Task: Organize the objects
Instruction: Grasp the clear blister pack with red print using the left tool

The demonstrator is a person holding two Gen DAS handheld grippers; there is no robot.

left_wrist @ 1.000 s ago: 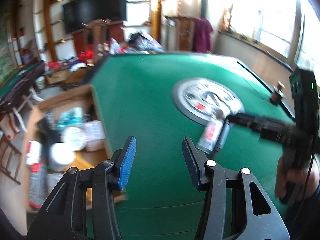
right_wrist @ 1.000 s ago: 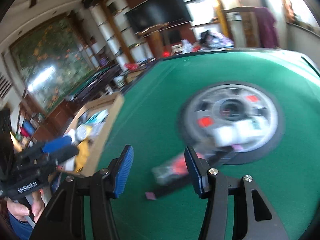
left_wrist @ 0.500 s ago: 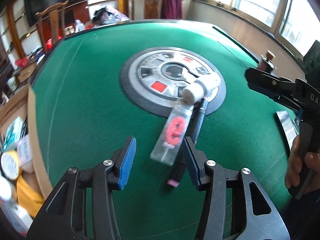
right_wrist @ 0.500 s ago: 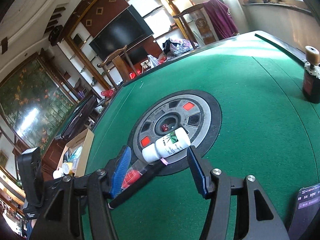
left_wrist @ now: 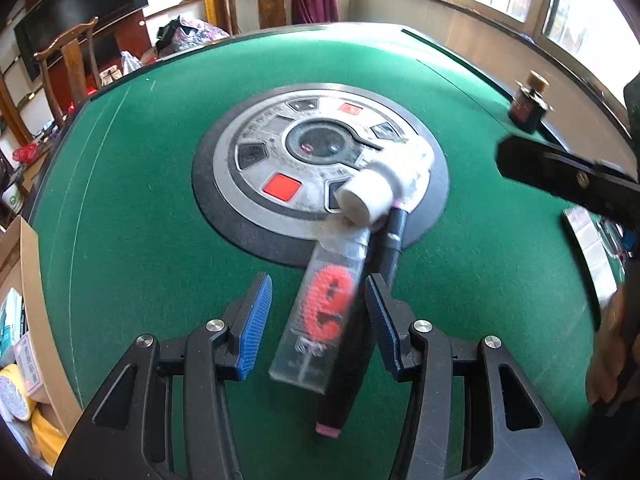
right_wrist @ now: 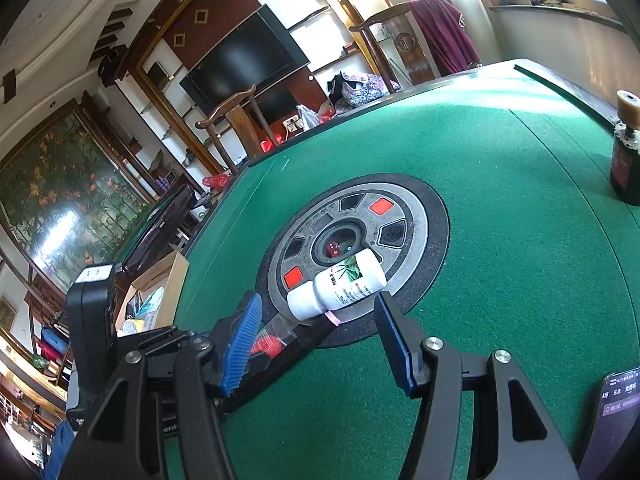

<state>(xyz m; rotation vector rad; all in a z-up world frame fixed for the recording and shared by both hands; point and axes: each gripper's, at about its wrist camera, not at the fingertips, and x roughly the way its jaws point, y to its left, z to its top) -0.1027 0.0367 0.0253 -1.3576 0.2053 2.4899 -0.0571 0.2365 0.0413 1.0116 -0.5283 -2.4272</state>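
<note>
On the green felt table [left_wrist: 120, 200] a clear packet with a red item inside [left_wrist: 324, 312] lies between the blue pads of my left gripper [left_wrist: 318, 280]. That gripper is open and its pads stand clear of the packet. A black pen with a pink end [left_wrist: 352, 360] lies beside the packet. A white bottle [right_wrist: 344, 284] rests on its side on the table's round centre dial [right_wrist: 400, 208]. It sits just ahead of my right gripper [right_wrist: 316, 300], which is open and holds nothing. One of the right gripper's fingers [left_wrist: 560, 172] shows at the right.
A small dark bottle with a cork top [right_wrist: 628, 160] stands near the table's right edge. A phone [right_wrist: 616, 412] lies at the near right. A cardboard box [left_wrist: 28, 300] with several items sits beside the table's left edge. Wooden chairs [right_wrist: 236, 120] stand beyond the far edge.
My left gripper swung from the box side to the table's middle and came down around the clear packet. My right gripper shifted so the white bottle lies just ahead of its fingers.
</note>
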